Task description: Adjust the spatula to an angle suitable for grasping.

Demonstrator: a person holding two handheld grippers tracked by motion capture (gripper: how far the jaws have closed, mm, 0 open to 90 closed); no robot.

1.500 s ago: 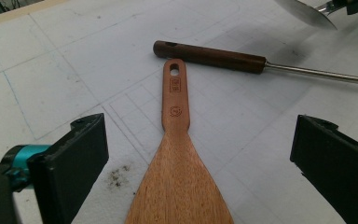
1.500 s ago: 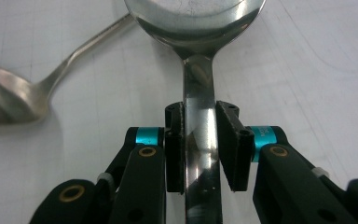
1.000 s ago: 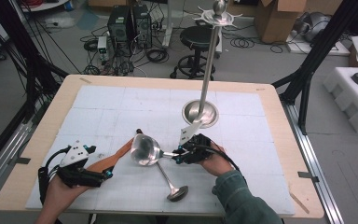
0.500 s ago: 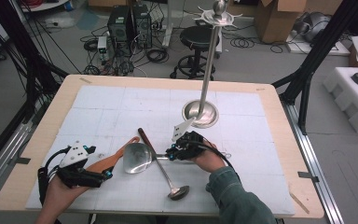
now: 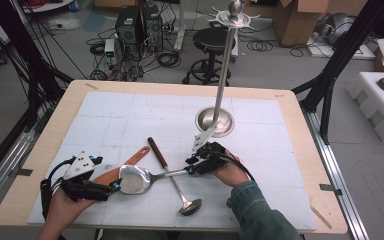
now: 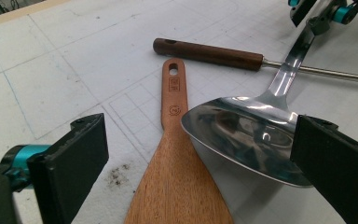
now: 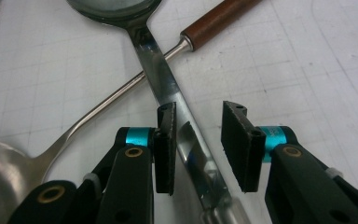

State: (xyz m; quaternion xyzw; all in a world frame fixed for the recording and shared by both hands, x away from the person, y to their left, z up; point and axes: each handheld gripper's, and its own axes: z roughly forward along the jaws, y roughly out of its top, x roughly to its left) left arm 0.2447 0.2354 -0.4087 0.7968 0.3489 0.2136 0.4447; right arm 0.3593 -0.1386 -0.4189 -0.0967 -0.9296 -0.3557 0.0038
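A steel serving spoon (image 5: 136, 178) lies flat on the white mat, its bowl resting over a wooden spatula (image 5: 111, 172) and its handle crossing the shaft of a wood-handled ladle (image 5: 172, 181). My right gripper (image 5: 192, 166) is open around the end of the spoon handle (image 7: 161, 74); the handle runs between the pads (image 7: 167, 140), nearer the left one. My left gripper (image 5: 111, 187) is open at the spoon's bowl. In the left gripper view its jaws (image 6: 203, 140) straddle the wooden spatula (image 6: 177, 182), with the spoon bowl (image 6: 247, 135) against the right jaw.
A tall steel utensil stand (image 5: 214, 121) with a round base rises just behind the right hand. The ladle bowl (image 5: 190, 206) lies near the front edge of the table (image 5: 300, 120). White mat stretches to the back left.
The right gripper swung the raised steel spoon left and down until it lay flat on the spatula and ladle, then its jaws parted. The left gripper has hardly moved.
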